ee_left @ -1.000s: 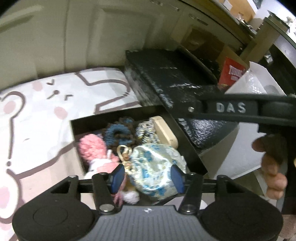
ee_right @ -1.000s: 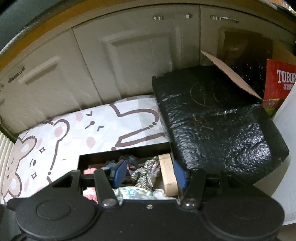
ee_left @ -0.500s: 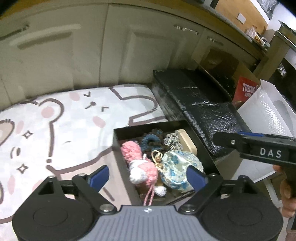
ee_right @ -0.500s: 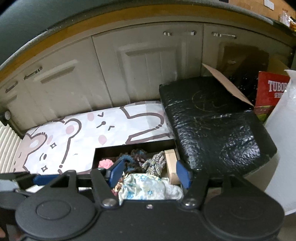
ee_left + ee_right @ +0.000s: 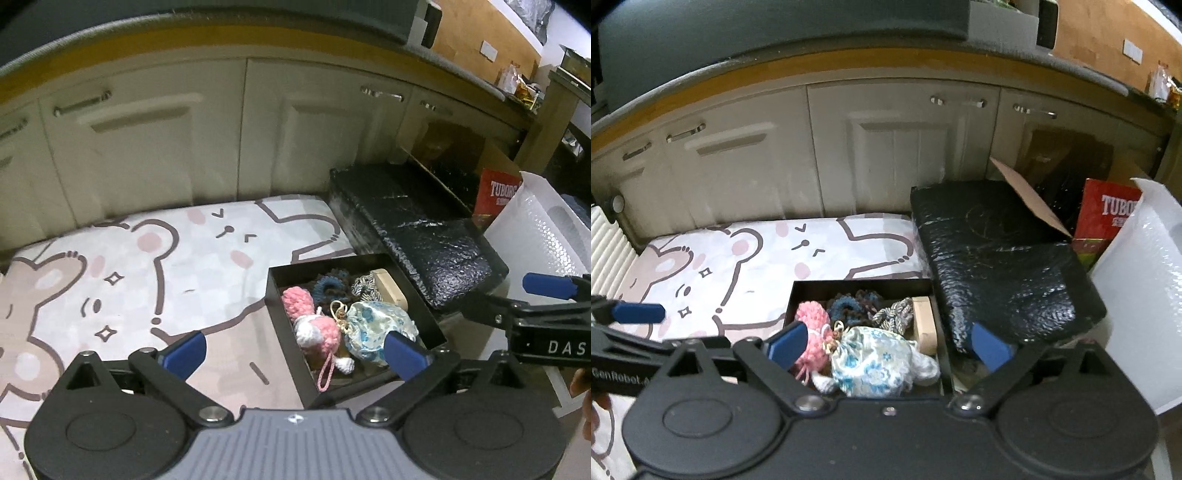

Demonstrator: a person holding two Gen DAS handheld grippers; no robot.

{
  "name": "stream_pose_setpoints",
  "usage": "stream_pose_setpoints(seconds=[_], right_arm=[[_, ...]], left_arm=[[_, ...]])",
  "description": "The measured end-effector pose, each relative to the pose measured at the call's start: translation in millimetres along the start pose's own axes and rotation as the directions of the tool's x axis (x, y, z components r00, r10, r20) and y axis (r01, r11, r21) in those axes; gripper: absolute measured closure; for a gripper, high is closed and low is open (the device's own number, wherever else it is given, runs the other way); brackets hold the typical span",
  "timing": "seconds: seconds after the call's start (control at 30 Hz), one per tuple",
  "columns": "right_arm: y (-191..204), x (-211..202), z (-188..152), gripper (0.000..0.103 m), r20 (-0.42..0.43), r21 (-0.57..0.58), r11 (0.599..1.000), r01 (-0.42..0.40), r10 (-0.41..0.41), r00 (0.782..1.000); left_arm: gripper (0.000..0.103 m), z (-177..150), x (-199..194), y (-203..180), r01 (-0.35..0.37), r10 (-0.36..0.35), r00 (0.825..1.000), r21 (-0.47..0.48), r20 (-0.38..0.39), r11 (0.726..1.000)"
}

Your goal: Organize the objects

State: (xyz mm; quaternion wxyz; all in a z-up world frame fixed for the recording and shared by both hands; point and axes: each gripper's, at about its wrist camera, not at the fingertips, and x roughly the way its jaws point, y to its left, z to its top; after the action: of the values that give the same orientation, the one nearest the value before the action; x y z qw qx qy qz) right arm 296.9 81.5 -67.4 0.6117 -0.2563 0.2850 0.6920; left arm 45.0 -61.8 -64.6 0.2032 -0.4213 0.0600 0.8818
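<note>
Both grippers backed off black box [image 5: 284, 295]; jaws opening wide, empty. Box near corner hidden behind left gripper [image 5: 293, 350].

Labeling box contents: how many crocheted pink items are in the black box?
2. One pink ball at the box's left wall, mid-box; one pink-and-white doll just nearer the camera, touching the floral pouch. More may be hidden underneath.

Bear-print mat [image 5: 207, 258] on the floor by the cupboards; black box [image 5: 286, 338] of trinkets sits on its right edge, w/ black wrapped bundle [image 5: 417, 236] just beside.
</note>
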Motion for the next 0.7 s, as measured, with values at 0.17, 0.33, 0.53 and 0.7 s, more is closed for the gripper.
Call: stream_pose_setpoints(seconds=[0.17, 0.33, 0.53, 0.7], right_arm=[[1.2, -22.2, -7.8, 0.006, 0.006, -0.007, 1.0, 0.0, 0.0, 1.0], [2.2, -38.4, -13.9, 0.006, 0.002, -0.001, 1.0, 0.027, -0.027, 1.0], [1.9, -61.4, -20.1, 0.006, 0.018, 0.0, 1.0, 0.016, -0.016, 1.0], [2.4, -78.9, -29.2, 0.006, 0.028, 0.002, 1.0, 0.017, -0.018, 0.999]], left_arm=[[0.002, -8.3, -25.8, -0.3, -0.018, 0.017, 0.999, 0.02, 0.029, 1.0], [0.002, -18.3, -46.7, 0.8, -0.067, 0.066, 0.997, 0.028, 0.044, 0.997], [0.002, -31.5, -64.4, 6.1, -0.085, 0.083, 0.995, 0.025, 0.054, 0.996], [0.002, -40.5, -76.5, 7.5, -0.093, 0.091, 0.993, 0.033, 0.07, 0.995]])
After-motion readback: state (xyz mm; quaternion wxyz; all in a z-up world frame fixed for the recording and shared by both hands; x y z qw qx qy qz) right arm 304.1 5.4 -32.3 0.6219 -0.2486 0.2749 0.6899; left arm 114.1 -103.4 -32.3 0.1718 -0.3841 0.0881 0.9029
